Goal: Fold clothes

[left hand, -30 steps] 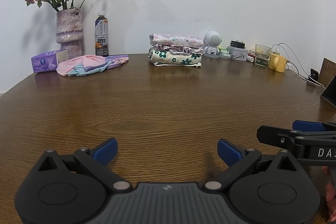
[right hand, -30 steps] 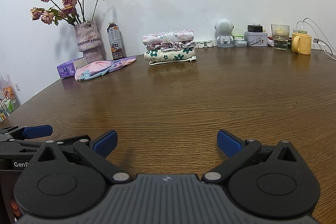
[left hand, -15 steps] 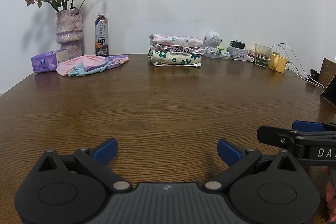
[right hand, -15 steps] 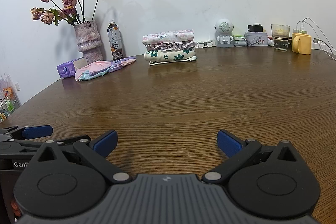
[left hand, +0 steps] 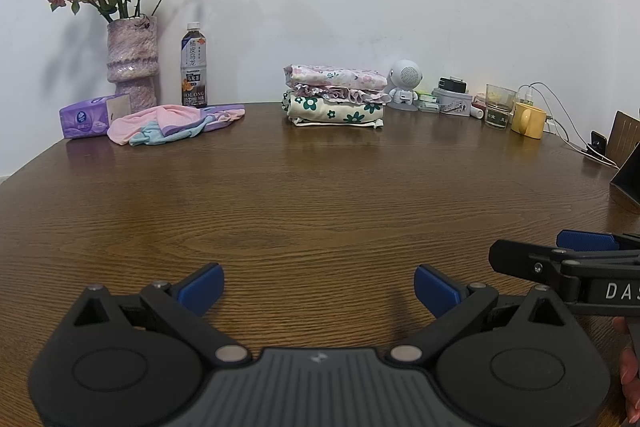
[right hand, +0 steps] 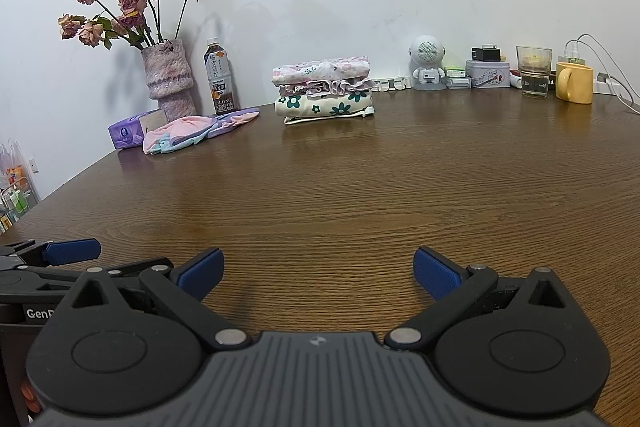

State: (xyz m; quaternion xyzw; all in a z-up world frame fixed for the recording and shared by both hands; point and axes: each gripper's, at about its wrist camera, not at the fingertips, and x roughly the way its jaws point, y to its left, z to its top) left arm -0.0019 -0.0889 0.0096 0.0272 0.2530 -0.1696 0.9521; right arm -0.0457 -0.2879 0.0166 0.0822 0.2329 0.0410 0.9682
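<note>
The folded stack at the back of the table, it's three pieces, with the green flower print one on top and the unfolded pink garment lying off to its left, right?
Not quite. The green flower print piece is at the bottom of the folded stack; a pink floral piece is on top, as the left wrist view shows. The unfolded pink garment does lie to its left.

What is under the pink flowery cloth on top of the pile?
Under the pink flowery cloth lies a ruffled purple piece, then a cream one with green flowers. Their folded insides are hidden.
</note>
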